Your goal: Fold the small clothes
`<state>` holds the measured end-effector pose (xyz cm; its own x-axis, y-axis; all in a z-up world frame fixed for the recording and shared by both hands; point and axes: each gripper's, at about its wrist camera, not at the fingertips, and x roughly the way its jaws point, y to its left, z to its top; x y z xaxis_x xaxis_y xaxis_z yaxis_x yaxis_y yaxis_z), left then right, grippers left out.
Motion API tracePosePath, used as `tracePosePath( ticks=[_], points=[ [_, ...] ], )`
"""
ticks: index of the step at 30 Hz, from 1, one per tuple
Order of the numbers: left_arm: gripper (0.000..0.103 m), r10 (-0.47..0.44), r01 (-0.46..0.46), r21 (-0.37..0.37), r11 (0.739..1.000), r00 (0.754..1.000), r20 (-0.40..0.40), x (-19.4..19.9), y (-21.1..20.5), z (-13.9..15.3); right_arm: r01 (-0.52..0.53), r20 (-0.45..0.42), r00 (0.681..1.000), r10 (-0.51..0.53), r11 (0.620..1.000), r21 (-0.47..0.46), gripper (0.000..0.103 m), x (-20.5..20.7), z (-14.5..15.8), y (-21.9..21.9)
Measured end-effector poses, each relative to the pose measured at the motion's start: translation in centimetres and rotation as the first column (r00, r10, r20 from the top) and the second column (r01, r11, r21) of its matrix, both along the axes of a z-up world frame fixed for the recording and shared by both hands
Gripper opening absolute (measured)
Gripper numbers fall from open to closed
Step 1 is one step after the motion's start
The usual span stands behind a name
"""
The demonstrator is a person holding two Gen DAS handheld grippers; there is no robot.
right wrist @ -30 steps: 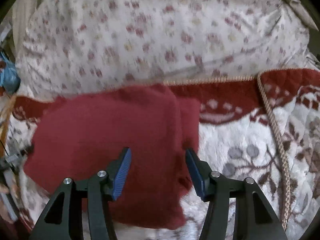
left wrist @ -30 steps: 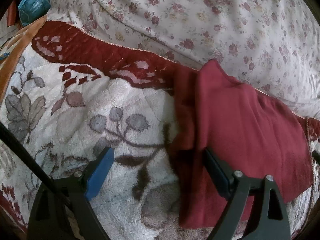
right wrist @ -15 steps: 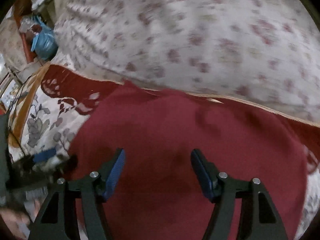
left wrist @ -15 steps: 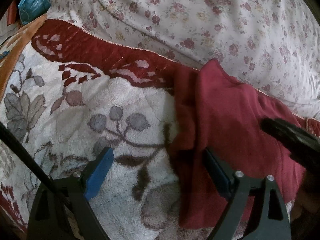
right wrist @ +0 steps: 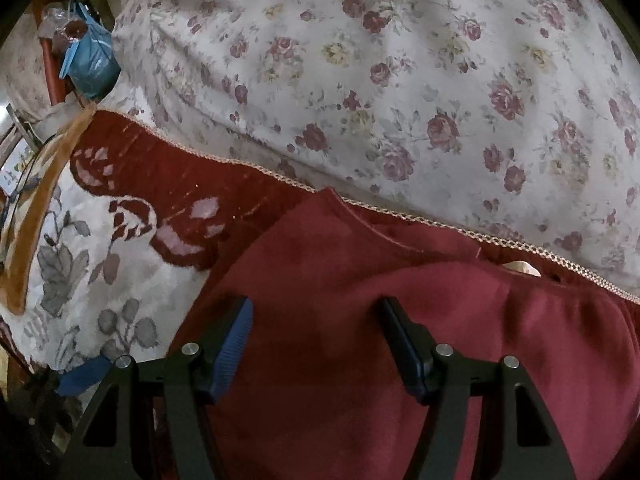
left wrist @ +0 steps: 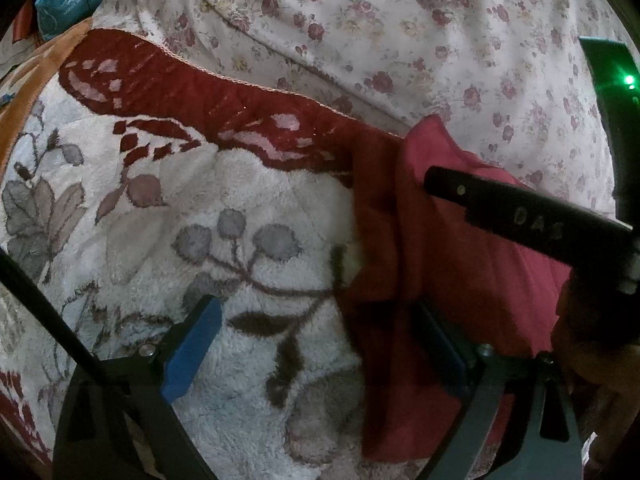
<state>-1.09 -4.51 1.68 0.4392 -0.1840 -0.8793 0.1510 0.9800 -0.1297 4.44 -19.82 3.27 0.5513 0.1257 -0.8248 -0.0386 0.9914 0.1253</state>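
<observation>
A dark red garment (left wrist: 452, 264) lies folded on a fluffy white and red floral blanket (left wrist: 248, 216). In the right wrist view the garment (right wrist: 360, 280) fills the lower middle, its neckline toward the flowered quilt. My left gripper (left wrist: 316, 344) is open and empty over the garment's left edge; its right finger is above the cloth. My right gripper (right wrist: 316, 340) is open and empty just above the garment's middle. It also shows in the left wrist view (left wrist: 520, 216) as a black bar over the garment's right part.
A cream quilt with rose print (right wrist: 400, 80) rises behind the blanket. A blue bag (right wrist: 90, 60) and clutter sit at the far left, beyond the blanket's orange border (right wrist: 36, 208). A black cable (left wrist: 44, 312) crosses the left wrist view's lower left.
My right gripper has swung left from the garment's right edge to over its middle and entered the left wrist view. The left gripper has stayed still.
</observation>
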Motion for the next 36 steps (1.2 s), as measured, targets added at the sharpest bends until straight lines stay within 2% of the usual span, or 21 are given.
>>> tracePosePath(
  ticks=[6, 7, 9, 11, 13, 16, 18, 20, 22, 23, 24, 26, 29, 36],
  points=[
    [0.095, -0.005, 0.005, -0.018, 1.0, 1.0, -0.001, -0.2, 0.7, 0.8, -0.02, 0.023, 1.0, 0.019, 0.998, 0.058, 0.071, -0.5, 1.6, 0.3],
    [0.095, 0.002, -0.002, -0.034, 0.999, 1.0, -0.001, -0.4, 1.2, 1.0, -0.029, 0.022, 0.999, 0.027, 0.997, 0.071, 0.073, -0.5, 1.8, 0.4],
    [0.095, 0.014, -0.016, -0.077, 0.997, 1.0, -0.021, -0.6, 2.1, 1.2, -0.052, 0.0, 0.999, 0.052, 0.994, 0.1, 0.082, -0.1, 2.2, 0.9],
    [0.095, 0.018, -0.023, -0.111, 0.994, 0.999, -0.045, -0.9, 2.7, 1.3, -0.068, -0.034, 0.997, 0.072, 0.992, 0.109, 0.083, 0.5, 2.1, 1.7],
    [0.095, 0.015, -0.02, -0.123, 0.992, 0.999, -0.041, -1.1, 2.8, 1.6, -0.085, -0.059, 0.994, 0.092, 0.991, 0.104, 0.083, 1.2, 1.8, 2.7],
    [0.095, -0.018, 0.015, -0.137, 0.99, 0.999, -0.027, -1.5, 2.3, 2.1, -0.122, -0.125, 0.984, 0.13, 0.99, 0.072, 0.091, 2.9, 0.5, 4.8],
    [0.095, -0.039, 0.035, -0.126, 0.991, 0.999, -0.022, -1.6, 1.9, 2.1, -0.133, -0.169, 0.977, 0.133, 0.991, 0.013, 0.091, 4.0, -0.7, 6.0],
    [0.095, -0.048, 0.045, -0.117, 0.992, 0.998, -0.027, -1.5, 1.6, 2.0, -0.138, -0.166, 0.978, 0.13, 0.99, -0.039, 0.091, 4.4, -1.4, 6.3],
    [0.095, -0.05, 0.045, -0.134, 0.99, 0.998, -0.033, -1.4, 1.4, 1.8, -0.126, -0.134, 0.984, 0.114, 0.989, -0.08, 0.065, 4.1, -1.5, 5.9],
    [0.095, -0.051, 0.046, -0.139, 0.989, 0.998, -0.036, -1.3, 1.2, 1.7, -0.116, -0.111, 0.988, 0.105, 0.987, -0.107, 0.048, 3.8, -1.3, 5.5],
    [0.095, -0.057, 0.051, -0.137, 0.989, 0.998, -0.036, -1.2, 0.9, 1.6, -0.124, -0.084, 0.989, 0.118, 0.99, -0.066, 0.036, 3.3, -0.9, 4.9],
    [0.095, -0.069, 0.065, -0.116, 0.991, 0.997, -0.032, -1.0, 0.2, 1.4, -0.125, -0.055, 0.991, 0.123, 0.992, -0.017, 0.026, 2.6, -0.2, 3.9],
    [0.095, -0.084, 0.082, -0.086, 0.993, 0.996, -0.026, -0.9, -0.5, 1.1, -0.123, -0.012, 0.992, 0.123, 0.992, 0.024, 0.021, 1.5, 0.9, 2.6],
    [0.095, -0.083, 0.082, -0.067, 0.994, 0.997, -0.012, -0.9, -1.0, 0.9, -0.102, -0.006, 0.995, 0.102, 0.993, 0.059, 0.02, 0.7, 1.6, 1.3]
  ],
)
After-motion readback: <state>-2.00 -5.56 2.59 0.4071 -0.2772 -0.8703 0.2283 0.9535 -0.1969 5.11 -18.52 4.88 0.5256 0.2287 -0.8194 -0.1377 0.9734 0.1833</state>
